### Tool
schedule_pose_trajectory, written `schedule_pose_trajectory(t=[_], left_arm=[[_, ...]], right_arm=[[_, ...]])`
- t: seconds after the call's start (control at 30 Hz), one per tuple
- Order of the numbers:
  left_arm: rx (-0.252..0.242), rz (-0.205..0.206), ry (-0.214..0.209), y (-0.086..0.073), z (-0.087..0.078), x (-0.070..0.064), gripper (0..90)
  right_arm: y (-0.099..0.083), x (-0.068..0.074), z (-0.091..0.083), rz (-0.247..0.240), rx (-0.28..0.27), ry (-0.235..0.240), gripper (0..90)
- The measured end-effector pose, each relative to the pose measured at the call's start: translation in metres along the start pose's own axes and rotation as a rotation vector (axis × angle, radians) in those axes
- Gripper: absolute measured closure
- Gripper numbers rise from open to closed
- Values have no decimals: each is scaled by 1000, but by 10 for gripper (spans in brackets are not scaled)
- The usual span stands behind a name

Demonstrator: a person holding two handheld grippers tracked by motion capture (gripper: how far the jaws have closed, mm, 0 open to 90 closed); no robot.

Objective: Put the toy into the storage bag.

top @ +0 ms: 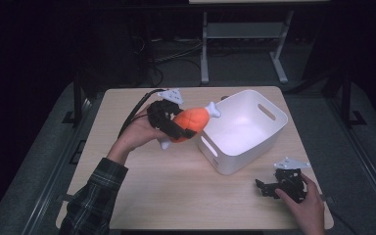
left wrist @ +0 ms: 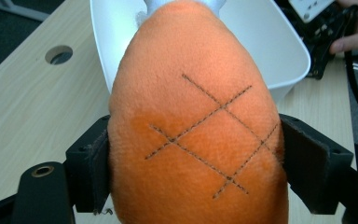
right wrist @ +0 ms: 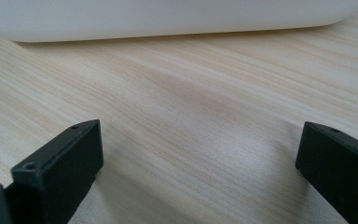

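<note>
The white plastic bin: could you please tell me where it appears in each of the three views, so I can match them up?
High view: the white plastic bin stands right of centre on the table, beside the orange plush drumstick.
Left gripper view: it lies along the top, behind the drumstick.
Right gripper view: its lower wall runs along the top edge.
Shared landmark: the light wooden table, which the bin stands on in all three views.
</note>
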State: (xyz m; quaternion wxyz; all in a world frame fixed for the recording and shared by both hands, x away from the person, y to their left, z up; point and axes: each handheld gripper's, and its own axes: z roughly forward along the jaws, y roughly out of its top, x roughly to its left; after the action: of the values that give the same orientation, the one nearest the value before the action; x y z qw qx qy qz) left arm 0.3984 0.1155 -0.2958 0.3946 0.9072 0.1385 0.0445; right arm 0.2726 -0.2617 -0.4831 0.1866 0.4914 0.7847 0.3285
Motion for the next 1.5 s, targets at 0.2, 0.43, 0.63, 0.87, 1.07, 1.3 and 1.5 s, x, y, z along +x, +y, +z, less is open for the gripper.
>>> schedule_pose_trajectory(t=[0.2,0.43,0.63,0.87,1.07,1.3,1.5], left_arm=[[8,18,6,13,4,2,198],[0,27,11,30,10,5,198],[13,35,10,39,21,7,198],[8,36,16,51,34,12,198],[1,25,11,60,47,14,198],[14,26,16,70,62,18,198],[2,24,24,79,74,22,197]], right_arm=[[0,0,0,0,0,0,2],[0,0,0,0,0,-1,2],[0,0,0,1,-1,-2,2],[0,0,0,-1,1,-1,2],[0,0,0,2,0,-1,1],[0,1,0,4,0,-2,1],[1,1,0,3,0,-4,1]])
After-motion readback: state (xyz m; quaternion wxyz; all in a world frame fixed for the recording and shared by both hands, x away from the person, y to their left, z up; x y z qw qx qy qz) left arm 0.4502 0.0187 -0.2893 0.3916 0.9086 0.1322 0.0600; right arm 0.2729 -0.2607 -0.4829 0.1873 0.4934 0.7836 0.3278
